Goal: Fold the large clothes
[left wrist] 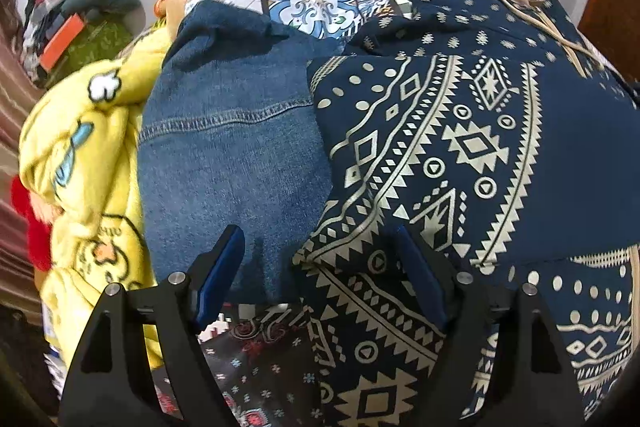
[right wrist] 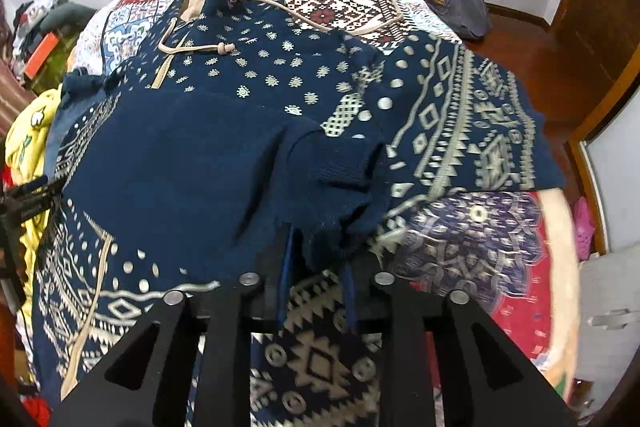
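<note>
Both grippers pointed steeply down over the hoodie (right wrist: 224, 155) spread on the quilt (right wrist: 472, 227). The left gripper (left wrist: 320, 267) gaped, empty, above its folded edge. The right gripper (right wrist: 318, 267), narrowly parted, straddled the cuff (right wrist: 340, 167). Jeans (left wrist: 224, 147) lay alongside.

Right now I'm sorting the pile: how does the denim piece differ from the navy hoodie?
The denim is plain faded blue with stitched seams; the hoodie is darker navy with cream geometric print. The hoodie has a tan-lined hood and drawcord; the denim shows neither. The hoodie overlaps the denim's edge. Both lie on the bed.
</note>
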The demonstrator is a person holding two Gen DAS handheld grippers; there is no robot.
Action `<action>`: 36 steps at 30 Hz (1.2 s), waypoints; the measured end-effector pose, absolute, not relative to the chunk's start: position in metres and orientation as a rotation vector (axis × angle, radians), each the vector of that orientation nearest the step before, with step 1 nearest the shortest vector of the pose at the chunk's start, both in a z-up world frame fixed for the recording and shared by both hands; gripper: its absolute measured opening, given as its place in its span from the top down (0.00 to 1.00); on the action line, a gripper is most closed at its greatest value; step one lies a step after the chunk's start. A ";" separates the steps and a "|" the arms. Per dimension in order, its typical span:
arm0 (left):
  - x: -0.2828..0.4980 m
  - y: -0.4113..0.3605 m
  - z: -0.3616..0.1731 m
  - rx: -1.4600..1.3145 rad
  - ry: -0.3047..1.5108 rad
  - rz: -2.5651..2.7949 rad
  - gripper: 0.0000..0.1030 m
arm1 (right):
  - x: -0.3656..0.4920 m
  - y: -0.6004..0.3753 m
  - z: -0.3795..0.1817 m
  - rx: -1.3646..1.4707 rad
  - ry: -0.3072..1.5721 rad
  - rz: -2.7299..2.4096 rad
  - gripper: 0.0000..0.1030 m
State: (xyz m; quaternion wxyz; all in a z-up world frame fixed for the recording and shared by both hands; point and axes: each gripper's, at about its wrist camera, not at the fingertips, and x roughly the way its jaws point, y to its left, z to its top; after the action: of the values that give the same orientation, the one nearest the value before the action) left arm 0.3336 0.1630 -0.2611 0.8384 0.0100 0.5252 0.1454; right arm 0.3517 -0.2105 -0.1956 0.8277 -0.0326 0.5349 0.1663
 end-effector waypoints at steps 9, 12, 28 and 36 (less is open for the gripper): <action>0.331 0.118 -0.213 0.139 1.011 0.207 0.24 | 0.349 -0.285 -0.142 0.114 1.006 0.308 0.43; 0.337 0.099 -0.193 0.124 0.964 0.164 0.24 | 0.355 -0.310 -0.135 0.202 0.985 0.261 0.41; 0.364 0.046 -0.175 -0.038 0.912 -0.022 0.21 | 0.418 -0.380 -0.235 0.522 1.131 0.045 0.39; 0.371 0.050 -0.197 -0.049 0.948 -0.011 0.21 | 0.455 -0.393 -0.252 0.604 1.098 0.004 0.40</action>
State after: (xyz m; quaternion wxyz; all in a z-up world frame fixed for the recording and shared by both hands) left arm 0.3707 0.0499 -0.1973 0.8896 -0.0235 0.4562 -0.0055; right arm 0.4545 -0.3932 -0.2516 0.8100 0.2828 0.5138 0.0018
